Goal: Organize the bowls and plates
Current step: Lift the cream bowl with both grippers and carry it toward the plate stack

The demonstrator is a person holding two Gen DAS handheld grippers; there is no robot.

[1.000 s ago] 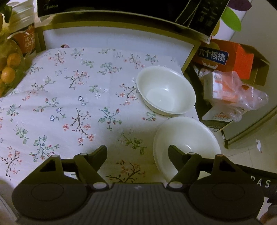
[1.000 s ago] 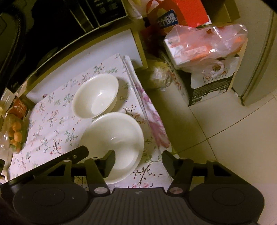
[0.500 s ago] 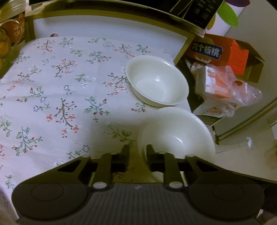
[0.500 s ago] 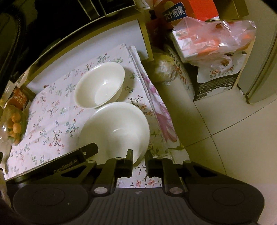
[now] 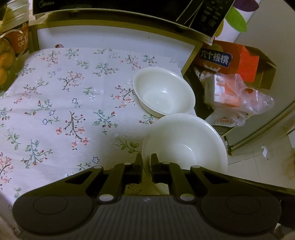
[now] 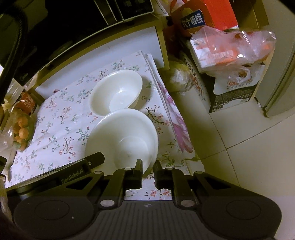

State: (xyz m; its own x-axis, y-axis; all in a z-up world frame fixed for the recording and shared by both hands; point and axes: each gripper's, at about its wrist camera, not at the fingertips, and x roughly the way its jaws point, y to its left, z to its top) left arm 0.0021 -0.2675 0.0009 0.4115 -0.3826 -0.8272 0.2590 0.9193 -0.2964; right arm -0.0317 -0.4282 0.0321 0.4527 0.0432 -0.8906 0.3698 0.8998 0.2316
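A wide white plate-like bowl point(image 5: 186, 142) is held tilted over the floral tablecloth point(image 5: 60, 110), lifted at the table's right edge. My left gripper point(image 5: 146, 160) is shut on its near-left rim. My right gripper point(image 6: 148, 166) is shut on its near-right rim; the same dish shows in the right wrist view point(image 6: 123, 136). A smaller, deeper white bowl point(image 5: 164, 92) stands on the cloth just behind it, also in the right wrist view point(image 6: 118, 92). The left gripper's body point(image 6: 81, 171) shows at the lower left of the right wrist view.
A microwave point(image 5: 129, 9) sits on a shelf behind the table. Oranges in a bag point(image 6: 21, 129) lie at the table's left. Off the right edge stand boxes and plastic-wrapped packs point(image 5: 230, 88) on the tiled floor point(image 6: 248, 157).
Both grippers went from open to shut on the wide dish's rim. The dish now sits higher and tilted, overlapping the smaller bowl's near rim in view.
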